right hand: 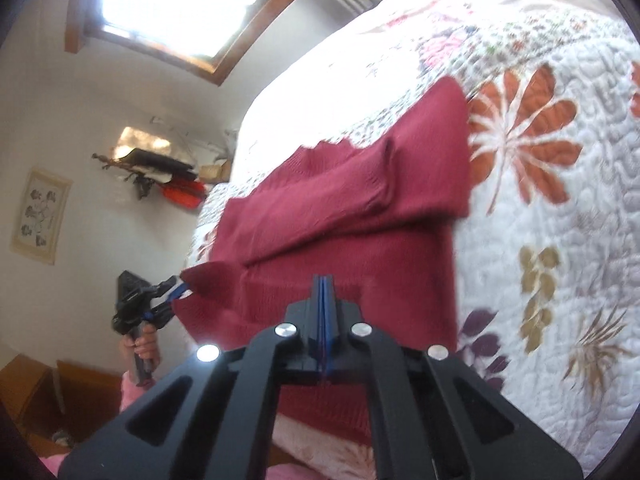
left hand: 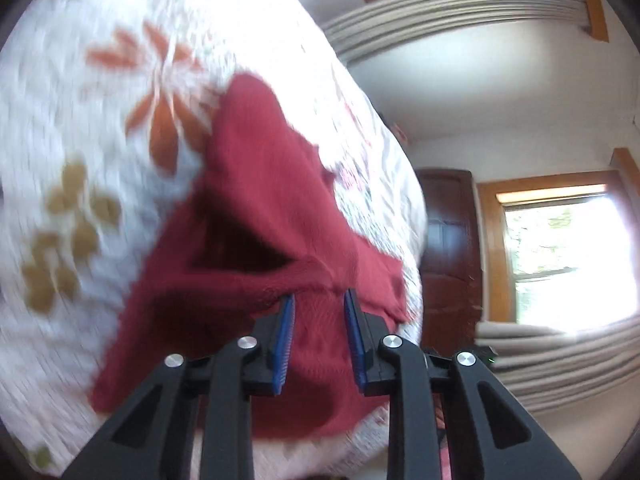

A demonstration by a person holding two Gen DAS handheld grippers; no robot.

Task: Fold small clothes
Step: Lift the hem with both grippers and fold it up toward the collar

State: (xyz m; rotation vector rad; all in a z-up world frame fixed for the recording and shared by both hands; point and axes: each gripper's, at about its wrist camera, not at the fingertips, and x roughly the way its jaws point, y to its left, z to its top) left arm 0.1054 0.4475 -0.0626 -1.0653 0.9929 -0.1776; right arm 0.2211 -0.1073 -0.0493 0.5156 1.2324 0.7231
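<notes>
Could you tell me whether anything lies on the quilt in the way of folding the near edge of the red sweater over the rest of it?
Nothing visible does. The red sweater lies on the quilt with only its own sleeve folded across it. The right gripper is shut at the near edge and the left gripper is at a corner; no other item lies on it.

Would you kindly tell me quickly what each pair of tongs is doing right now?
Left tongs: parted in their own view, with the dark red knitted garment between the pads; grip cannot be told.
Right tongs: shut on the garment's near edge.
</notes>
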